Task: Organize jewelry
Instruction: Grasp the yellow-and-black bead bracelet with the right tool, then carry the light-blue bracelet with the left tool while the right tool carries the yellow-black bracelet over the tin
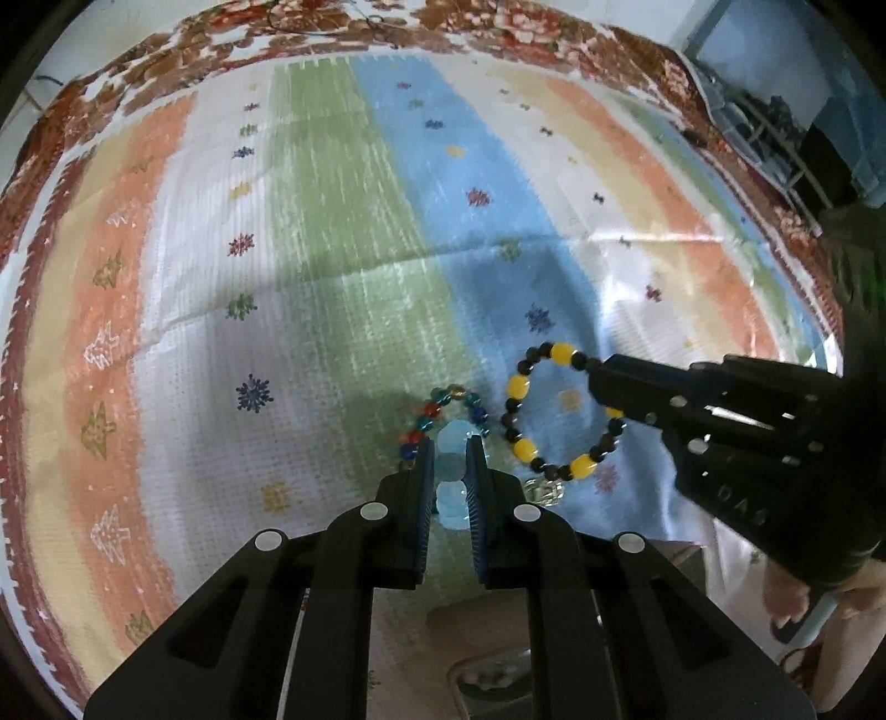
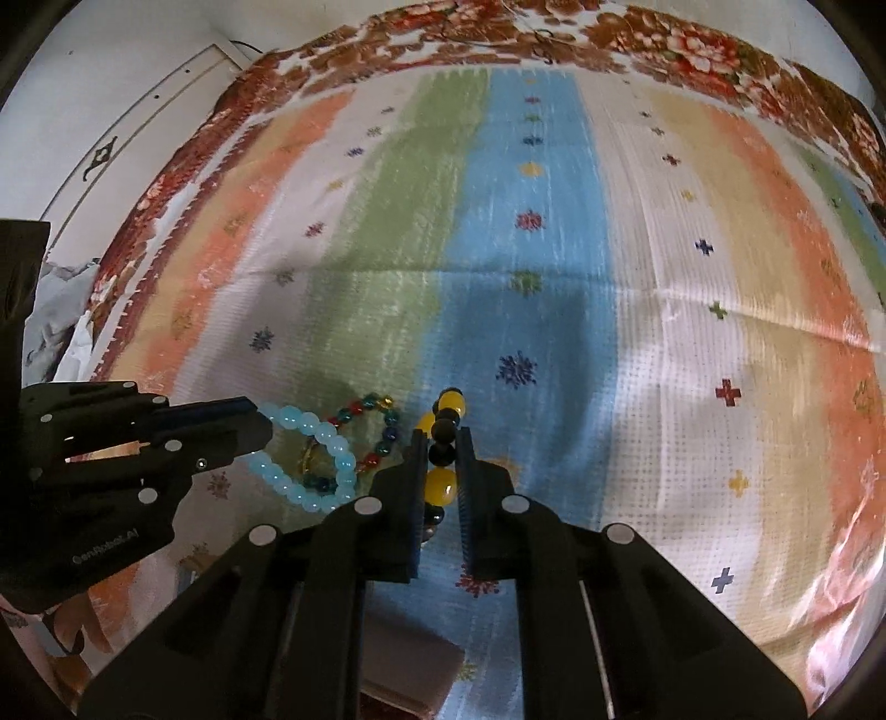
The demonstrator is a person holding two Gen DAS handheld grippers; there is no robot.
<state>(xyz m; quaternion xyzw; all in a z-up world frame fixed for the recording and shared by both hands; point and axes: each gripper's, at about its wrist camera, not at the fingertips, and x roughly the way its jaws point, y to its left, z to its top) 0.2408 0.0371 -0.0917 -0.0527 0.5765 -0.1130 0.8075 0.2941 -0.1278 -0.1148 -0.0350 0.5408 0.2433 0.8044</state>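
Observation:
My left gripper (image 1: 449,451) is shut on a pale blue bead bracelet (image 1: 455,437); the bracelet's loop shows in the right wrist view (image 2: 326,443), hanging from that gripper (image 2: 260,429). My right gripper (image 2: 441,440) is shut on a yellow-and-black bead bracelet (image 2: 442,484), whose full ring shows in the left wrist view (image 1: 518,387) beside that gripper (image 1: 601,387). A multicoloured bead bracelet (image 1: 437,412) lies on the striped cloth just beyond both, also in the right wrist view (image 2: 382,407). A clear bead piece (image 1: 545,490) lies under the yellow bracelet.
A striped, patterned cloth (image 1: 332,221) covers the surface, with a brown floral border (image 1: 498,27) at the far edge. A brown box (image 2: 410,659) sits near the front below the grippers. Furniture (image 1: 775,138) stands at the far right.

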